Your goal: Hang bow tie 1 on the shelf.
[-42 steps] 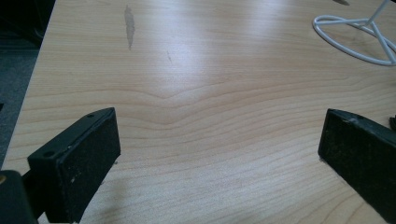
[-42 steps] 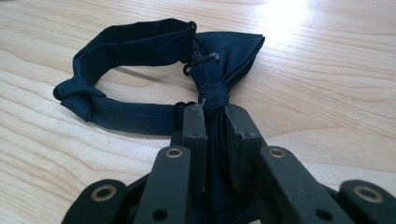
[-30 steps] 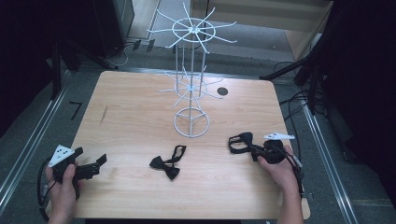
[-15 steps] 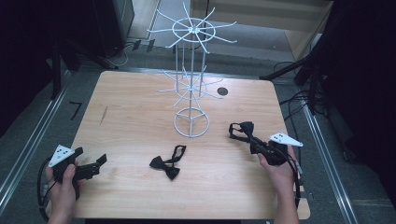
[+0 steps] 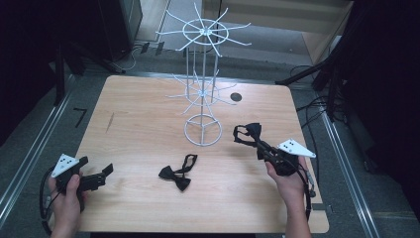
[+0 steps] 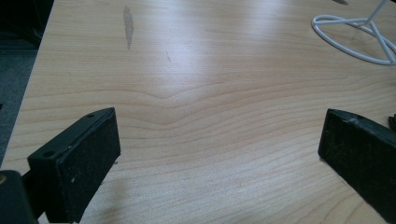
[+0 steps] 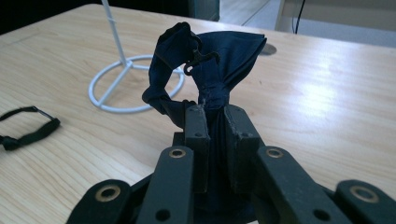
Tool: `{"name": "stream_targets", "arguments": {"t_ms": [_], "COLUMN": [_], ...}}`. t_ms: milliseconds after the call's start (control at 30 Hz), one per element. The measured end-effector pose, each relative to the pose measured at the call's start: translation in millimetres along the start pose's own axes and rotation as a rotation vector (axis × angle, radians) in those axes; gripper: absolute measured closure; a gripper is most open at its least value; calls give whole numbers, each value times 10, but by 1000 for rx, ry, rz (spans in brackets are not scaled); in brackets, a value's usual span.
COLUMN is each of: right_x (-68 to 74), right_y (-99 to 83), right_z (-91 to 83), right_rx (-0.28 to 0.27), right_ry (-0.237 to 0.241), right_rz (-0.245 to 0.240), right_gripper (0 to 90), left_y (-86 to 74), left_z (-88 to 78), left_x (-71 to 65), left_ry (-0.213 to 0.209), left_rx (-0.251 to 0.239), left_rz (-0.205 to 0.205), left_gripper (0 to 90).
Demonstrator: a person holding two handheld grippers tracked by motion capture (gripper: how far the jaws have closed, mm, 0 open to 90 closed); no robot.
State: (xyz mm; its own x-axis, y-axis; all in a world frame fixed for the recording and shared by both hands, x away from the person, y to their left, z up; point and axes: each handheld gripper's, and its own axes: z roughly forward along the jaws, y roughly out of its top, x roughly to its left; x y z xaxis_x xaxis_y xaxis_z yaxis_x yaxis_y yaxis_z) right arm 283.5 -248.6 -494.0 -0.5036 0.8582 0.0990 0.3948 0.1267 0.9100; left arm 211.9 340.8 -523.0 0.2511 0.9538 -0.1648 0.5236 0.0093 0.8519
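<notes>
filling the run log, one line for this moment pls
right gripper: shut on bow tie, lifted | left gripper: open, empty | second bow tie: on table | rack: bare

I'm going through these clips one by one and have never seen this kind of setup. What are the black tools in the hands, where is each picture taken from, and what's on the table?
A person sits at a wooden table with a hand-held gripper in each hand; there is no robot arm. The high view looks down from above the person. The two other pictures come from cameras riding on each gripper, looking along its black jaws.

The left gripper rests near the table's front left corner with its jaws wide apart over bare wood. The right gripper has its jaws closed on a dark bow tie, lifted off the table.

A white wire display rack with hook arms stands in the middle. A second bow tie lies flat in front of the rack.
</notes>
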Motion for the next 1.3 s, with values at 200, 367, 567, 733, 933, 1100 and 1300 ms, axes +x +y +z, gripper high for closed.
{"name": "stream_targets", "arguments": {"t_ms": [200, 367, 567, 733, 933, 1100, 1300], "right_x": [107, 151, 171, 194, 245, 292, 321], "right_y": [45, 107, 165, 211, 274, 320, 363], "right_z": [7, -16, -45, -77, -115, -140, -181], "right_rx": [-36, -91, -147, -178, -209, -236, -275], "right_ry": [11, 18, 20, 30, 27, 37, 48], "right_rz": [-7, 17, 37, 36, 11, 7, -7], "right_gripper": [826, 826, 826, 825, 825, 825, 825], "left_y": [0, 0, 0, 0, 1, 1, 1], "left_z": [-1, -1, 1, 1, 1, 2, 2], "left_x": [2, 2, 2, 1, 1, 2, 2], "left_ry": [-1, -2, -3, -3, -3, -3, -4], "left_rx": [0, 0, 0, 1, 1, 2, 2], "left_rz": [0, -2, 0, 0, 0, 1, 1], "left_gripper": [0, 0, 0, 0, 0, 0, 0]}}
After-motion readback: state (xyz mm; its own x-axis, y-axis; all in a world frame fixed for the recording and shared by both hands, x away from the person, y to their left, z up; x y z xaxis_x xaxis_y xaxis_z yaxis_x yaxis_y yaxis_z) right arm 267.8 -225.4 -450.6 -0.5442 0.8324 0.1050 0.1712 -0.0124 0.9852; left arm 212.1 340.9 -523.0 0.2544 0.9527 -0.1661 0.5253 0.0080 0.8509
